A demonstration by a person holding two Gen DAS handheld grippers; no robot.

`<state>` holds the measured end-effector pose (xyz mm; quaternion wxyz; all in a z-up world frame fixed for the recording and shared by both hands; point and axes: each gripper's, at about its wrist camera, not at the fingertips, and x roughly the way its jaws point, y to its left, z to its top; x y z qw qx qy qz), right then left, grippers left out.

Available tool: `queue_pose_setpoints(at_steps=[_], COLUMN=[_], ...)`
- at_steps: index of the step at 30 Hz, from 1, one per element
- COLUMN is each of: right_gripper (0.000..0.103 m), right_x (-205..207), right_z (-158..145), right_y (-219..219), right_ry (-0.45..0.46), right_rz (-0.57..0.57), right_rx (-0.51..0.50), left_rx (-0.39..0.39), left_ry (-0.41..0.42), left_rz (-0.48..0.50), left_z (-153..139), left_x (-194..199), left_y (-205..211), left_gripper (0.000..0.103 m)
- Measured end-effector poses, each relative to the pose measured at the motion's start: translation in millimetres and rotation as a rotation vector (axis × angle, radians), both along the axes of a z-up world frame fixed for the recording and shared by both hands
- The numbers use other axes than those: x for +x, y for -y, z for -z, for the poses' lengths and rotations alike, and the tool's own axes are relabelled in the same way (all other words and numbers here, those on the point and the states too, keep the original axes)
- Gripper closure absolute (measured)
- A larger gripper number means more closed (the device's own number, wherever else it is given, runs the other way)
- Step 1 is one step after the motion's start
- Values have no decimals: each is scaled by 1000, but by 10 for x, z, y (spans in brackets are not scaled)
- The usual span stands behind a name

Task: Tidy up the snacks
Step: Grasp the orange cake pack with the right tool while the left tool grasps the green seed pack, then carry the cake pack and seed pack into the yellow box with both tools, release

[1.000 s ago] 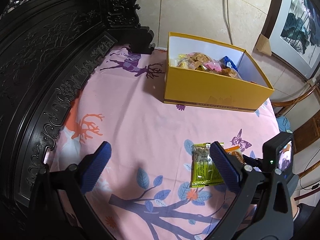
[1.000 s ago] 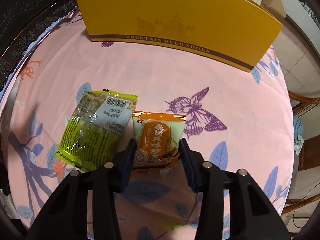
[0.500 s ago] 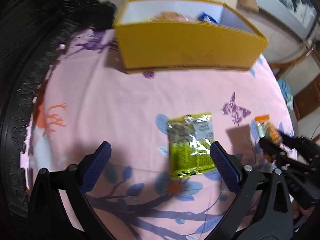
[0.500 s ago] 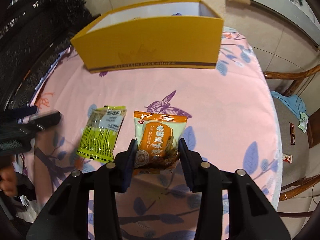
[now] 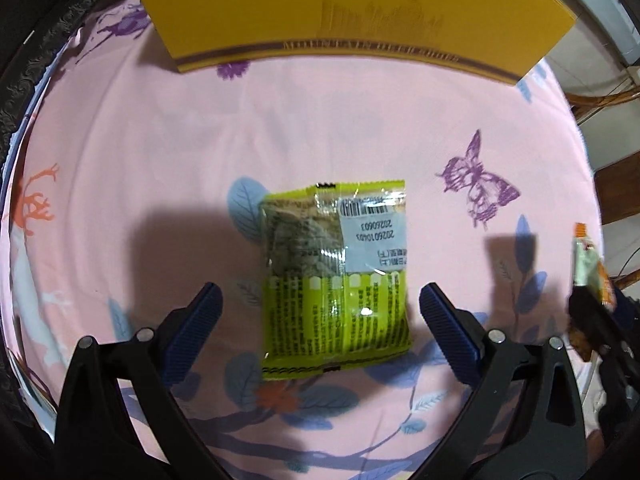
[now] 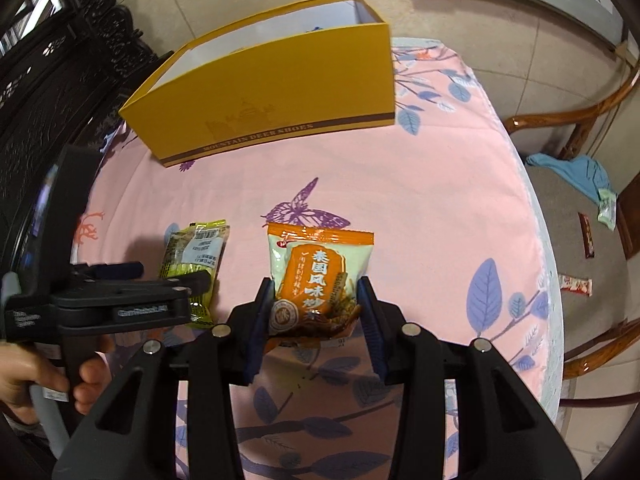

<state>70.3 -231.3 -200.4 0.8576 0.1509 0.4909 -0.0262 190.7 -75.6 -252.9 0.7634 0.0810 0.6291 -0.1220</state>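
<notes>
A green snack packet (image 5: 336, 276) lies flat on the pink tablecloth (image 5: 160, 160), label side up. My left gripper (image 5: 320, 308) hangs just above it, open, its blue pads (image 5: 448, 328) standing on either side of the packet's lower half without touching it. My right gripper (image 6: 316, 308) is shut on an orange snack packet (image 6: 320, 276) and holds it lifted off the cloth. The same orange packet (image 5: 592, 268) shows at the right edge of the left wrist view. From the right wrist I see the green packet (image 6: 196, 256) partly behind the left gripper (image 6: 168, 276).
A yellow shoe box (image 6: 272, 92) stands open at the far side of the table (image 6: 440, 200); its front wall (image 5: 340, 12) fills the top of the left wrist view. Dark carved furniture (image 6: 60, 60) is on the left. Wooden chairs (image 6: 580, 128) and small wrappers (image 6: 576, 284) are at right.
My left gripper has dropped down and moved over the green packet, which now lies between its pads. My right gripper has lifted the orange packet off the cloth and drawn back to the right.
</notes>
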Motion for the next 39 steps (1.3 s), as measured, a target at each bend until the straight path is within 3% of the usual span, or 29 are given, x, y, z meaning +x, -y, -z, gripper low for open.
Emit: queue_pose_setpoints(at_steps=[7, 9, 11, 12, 21, 29, 39], right_gripper=[60, 60, 60, 60, 60, 60, 60], right_x=[-32, -31, -21, -18, 9, 20, 216], right_z=[33, 46, 61, 68, 16, -159, -630], right_y=[135, 159, 172, 178, 153, 95, -81], right_ry=[-4, -6, -11, -12, -5, 21, 103], right_rz=[35, 42, 47, 46, 27, 5, -46], right_rx=[16, 22, 26, 28, 16, -8, -17], left_rx=[31, 27, 19, 16, 6, -35, -164], left_ry=[3, 16, 28, 34, 31, 136, 329], left_rz=[-22, -22, -4, 8, 24, 50, -17], left_z=[134, 114, 72, 50, 27, -394, -1345], left_x=[5, -6, -54, -66, -123, -223, -141], left_y=[39, 44, 56, 73, 62, 21, -282], left_gripper=[4, 11, 28, 31, 37, 37, 37])
